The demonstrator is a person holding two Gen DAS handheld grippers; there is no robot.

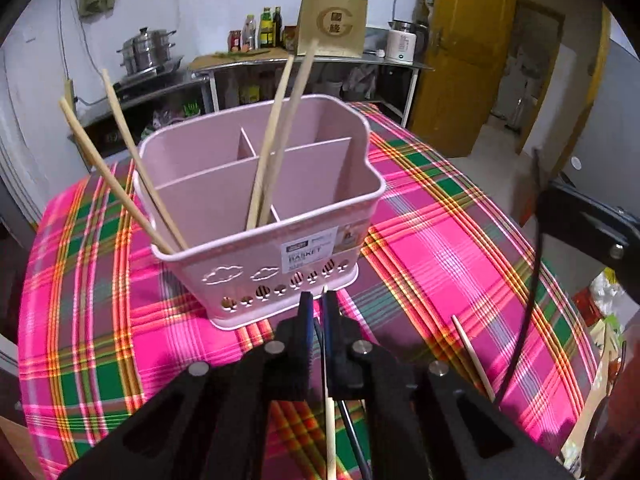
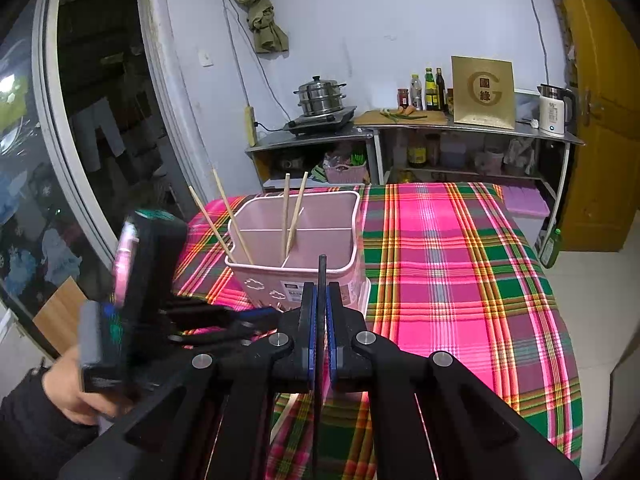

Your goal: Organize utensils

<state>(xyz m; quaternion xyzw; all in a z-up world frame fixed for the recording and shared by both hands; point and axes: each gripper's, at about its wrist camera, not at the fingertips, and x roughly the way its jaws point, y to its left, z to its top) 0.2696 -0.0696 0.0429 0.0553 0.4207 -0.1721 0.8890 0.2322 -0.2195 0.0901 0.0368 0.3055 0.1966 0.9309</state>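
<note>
With four chopsticks already standing in the pink basket [image 1: 256,200], the step in hand looks like carrying the next piece over to it. The left tongs [image 1: 319,300] are clamped on a pale chopstick [image 1: 329,420], whose tip pokes out just above the pads while its length runs back beneath them; they hang just in front of the basket's near wall, above the plaid-covered bench [image 1: 460,248]. The right tongs [image 2: 322,300] are pressed together on a thin dark stick [image 2: 321,276] (what sort of utensil it is cannot be told), also pointing at the basket. Another loose chopstick [image 1: 472,356] lies on the cloth to the right. The next move probably calls for lifting the held chopstick clear of the rim, tipping it upright over a compartment, then parting the pads.
</note>
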